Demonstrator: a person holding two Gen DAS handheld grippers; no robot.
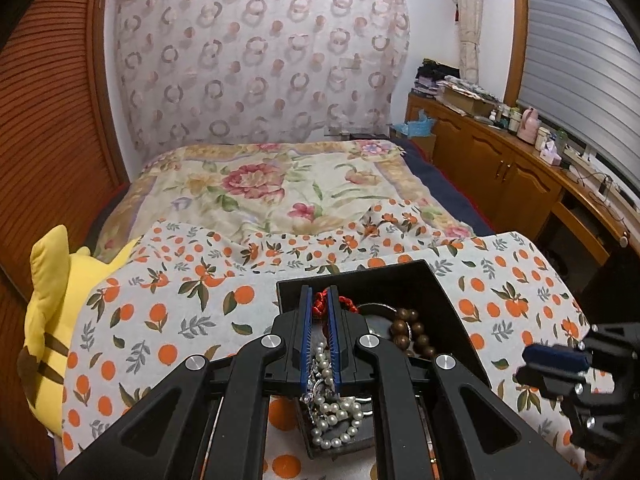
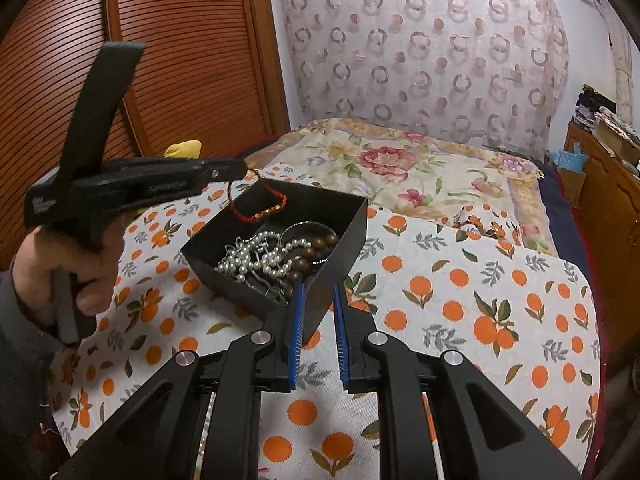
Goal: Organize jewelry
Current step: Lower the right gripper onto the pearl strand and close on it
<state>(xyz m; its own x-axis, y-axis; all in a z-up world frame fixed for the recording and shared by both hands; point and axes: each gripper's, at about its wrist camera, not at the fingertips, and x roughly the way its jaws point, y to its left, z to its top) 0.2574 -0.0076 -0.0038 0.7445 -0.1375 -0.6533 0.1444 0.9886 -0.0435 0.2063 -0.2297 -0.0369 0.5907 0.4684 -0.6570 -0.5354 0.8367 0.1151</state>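
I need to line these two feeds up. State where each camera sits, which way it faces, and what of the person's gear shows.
Left wrist: on the left gripper, looking forward and down into the black box, fingers shut on the red cord bracelet; right gripper at the right edge.
Right wrist: on the open right gripper near the box's corner; left gripper and hand show.
Shared: box, pearl necklace, orange-print cloth, bed.

No text, label or number is legible anywhere.
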